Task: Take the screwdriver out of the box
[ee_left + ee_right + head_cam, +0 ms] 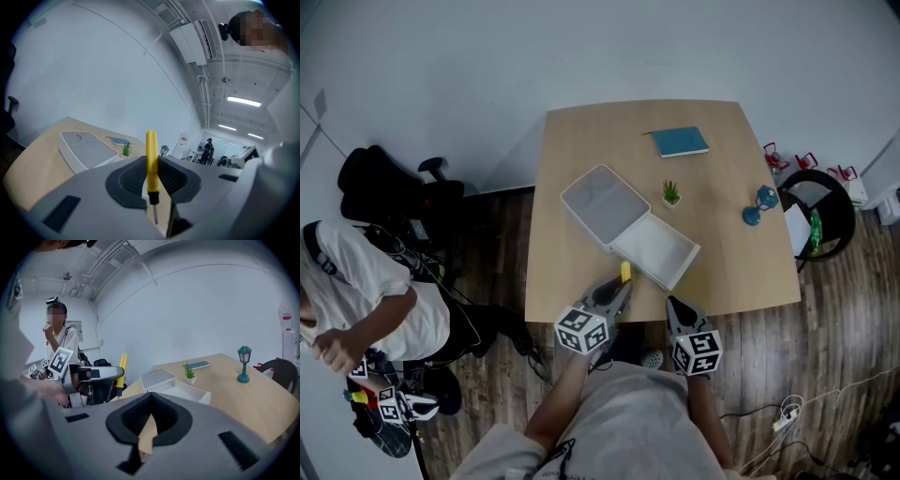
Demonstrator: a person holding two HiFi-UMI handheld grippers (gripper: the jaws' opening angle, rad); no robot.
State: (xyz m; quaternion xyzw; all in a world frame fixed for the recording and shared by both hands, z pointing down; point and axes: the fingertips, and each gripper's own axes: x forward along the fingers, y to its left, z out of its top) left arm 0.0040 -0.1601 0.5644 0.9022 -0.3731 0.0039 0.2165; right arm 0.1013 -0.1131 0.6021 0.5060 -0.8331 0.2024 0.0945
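My left gripper (623, 281) is shut on a yellow-handled screwdriver (151, 161), held upright with its thin metal tip pointing down; the same screwdriver (122, 369) and left gripper (119, 377) show at the left of the right gripper view. It hangs near the table's front edge, just in front of the open white box (661, 248). The box's lid (598, 202) lies flipped back beside it. My right gripper (675, 305) is shut with nothing between its jaws, right of the left one at the table edge; in its own view the gripper (151, 401) points at the box (180, 391).
On the wooden table (581, 141) stand a small potted plant (671, 193), a teal notebook (680, 142) and a small teal lamp (757, 206). A black chair (816, 211) is at the right, and a person in a white shirt (366, 300) at the left.
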